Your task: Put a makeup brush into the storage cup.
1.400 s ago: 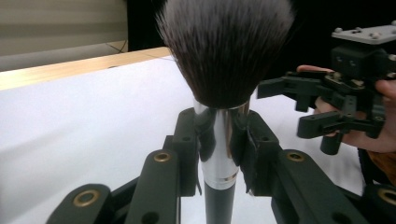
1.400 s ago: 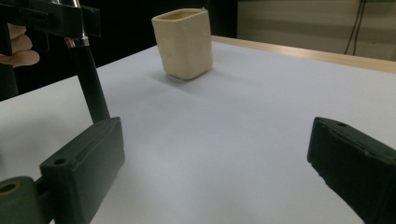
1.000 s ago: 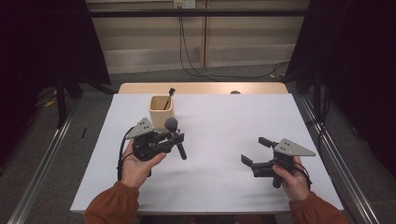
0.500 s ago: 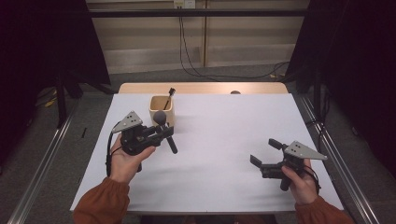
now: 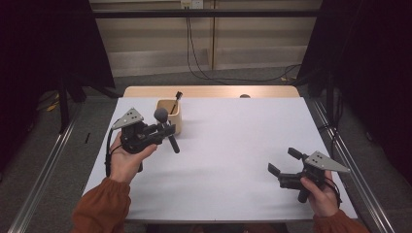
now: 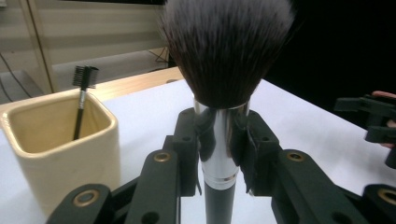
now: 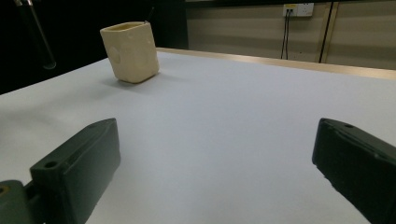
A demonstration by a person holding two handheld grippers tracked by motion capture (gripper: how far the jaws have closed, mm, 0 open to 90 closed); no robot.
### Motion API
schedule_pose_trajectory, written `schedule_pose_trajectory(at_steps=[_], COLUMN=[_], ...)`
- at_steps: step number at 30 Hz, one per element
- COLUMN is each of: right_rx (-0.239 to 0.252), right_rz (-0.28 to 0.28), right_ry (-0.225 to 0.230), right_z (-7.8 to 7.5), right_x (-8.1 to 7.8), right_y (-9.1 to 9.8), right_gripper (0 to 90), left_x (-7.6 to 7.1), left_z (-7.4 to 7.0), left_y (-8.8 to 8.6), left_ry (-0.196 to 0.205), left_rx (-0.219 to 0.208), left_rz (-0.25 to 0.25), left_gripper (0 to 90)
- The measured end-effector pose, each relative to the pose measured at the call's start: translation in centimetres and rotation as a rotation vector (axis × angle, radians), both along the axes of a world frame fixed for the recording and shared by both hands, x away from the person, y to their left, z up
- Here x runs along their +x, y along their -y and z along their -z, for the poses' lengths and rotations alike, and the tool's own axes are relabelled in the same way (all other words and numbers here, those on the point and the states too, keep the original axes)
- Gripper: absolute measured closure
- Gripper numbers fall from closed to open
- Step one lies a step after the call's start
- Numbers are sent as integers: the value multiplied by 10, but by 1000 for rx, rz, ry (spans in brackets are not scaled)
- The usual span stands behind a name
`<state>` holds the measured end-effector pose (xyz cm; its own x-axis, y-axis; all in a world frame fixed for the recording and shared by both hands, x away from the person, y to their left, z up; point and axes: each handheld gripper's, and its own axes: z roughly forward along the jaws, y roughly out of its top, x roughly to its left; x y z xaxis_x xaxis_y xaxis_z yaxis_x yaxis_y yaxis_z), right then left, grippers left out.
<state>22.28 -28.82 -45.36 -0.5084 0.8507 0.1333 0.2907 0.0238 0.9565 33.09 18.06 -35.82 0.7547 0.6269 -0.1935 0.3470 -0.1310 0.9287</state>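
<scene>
- Because its handle is a thin, smooth black rod under a polished silver collar, the large dark-bristled makeup brush (image 6: 224, 60) looks light and stiff but slippery, with a soft head that would crush if squeezed (so the bristles are no place to hold it).
- Pinching it at the silver collar just below the bristles, the left gripper (image 5: 163, 130) has its jaws closed on the brush from both sides, which seems the right spot: rigid, and close to the heavier head.
- Held above the white table (image 5: 233, 160), the brush stands just beside the cream square ceramic holder (image 5: 171, 116), bristles up and handle slanting down toward the person.
- Inside that holder leans a thin black spoolie-type brush (image 6: 83, 88).
- Over by the near right edge, the right gripper (image 5: 284, 167) has its jaws spread wide with nothing between them.
- Compared with half a second ago, the left hand (image 5: 124, 160) has carried the brush nearer the holder and a little higher, while the right gripper has barely shifted.
</scene>
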Motion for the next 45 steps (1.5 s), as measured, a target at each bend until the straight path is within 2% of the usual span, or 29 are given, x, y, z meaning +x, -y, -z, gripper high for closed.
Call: schedule_pose_trajectory(at_steps=[10, 13, 18, 21, 23, 25, 27, 33, 37, 39, 45], right_rx=[-15, -12, -5, -2, 0, 2, 2, 1, 3, 5, 5], right_rz=[1, -1, -12, -12, -13, -12, -9, -17, -14, -17, -20], right_ry=[15, 14, 13, 8, 9, 6, 6, 10, 9, 9, 7], right_z=[1, 1, 1, 2, 1, 2, 2, 1, 2, 2, 2], right_x=[0, 0, 1, 1, 0, 0, 0, 0, 0, 0, 1], right_y=[-1, -2, -3, -2, -2, -2, -2, -3, -2, -2, -2], right_gripper=[0, 0, 0, 0, 0, 0, 0, 0, 0, 0, 0], left_x=[23, 31, 43, 49, 55, 58, 62, 74, 79, 81, 90], left_z=[-19, -17, -12, -16, -20, -23, -24, -23, -22, -22, -24], left_y=[-4, -3, -3, -4, -5, -5, -4, -5, -7, -6, -5], left_ry=[17, 32, 15, 23, 32, 38, 63, 66, 66, 79, 95], left_rx=[19, 20, 12, 4, 22, 22, 41, 37, 12, 24, 18], left_rz=[-43, -68, -90, -98, -110, -116, -115, -147, -173, -178, -194], left_gripper=[707, 707, 707, 707, 707, 707, 706, 707, 707, 707, 707])
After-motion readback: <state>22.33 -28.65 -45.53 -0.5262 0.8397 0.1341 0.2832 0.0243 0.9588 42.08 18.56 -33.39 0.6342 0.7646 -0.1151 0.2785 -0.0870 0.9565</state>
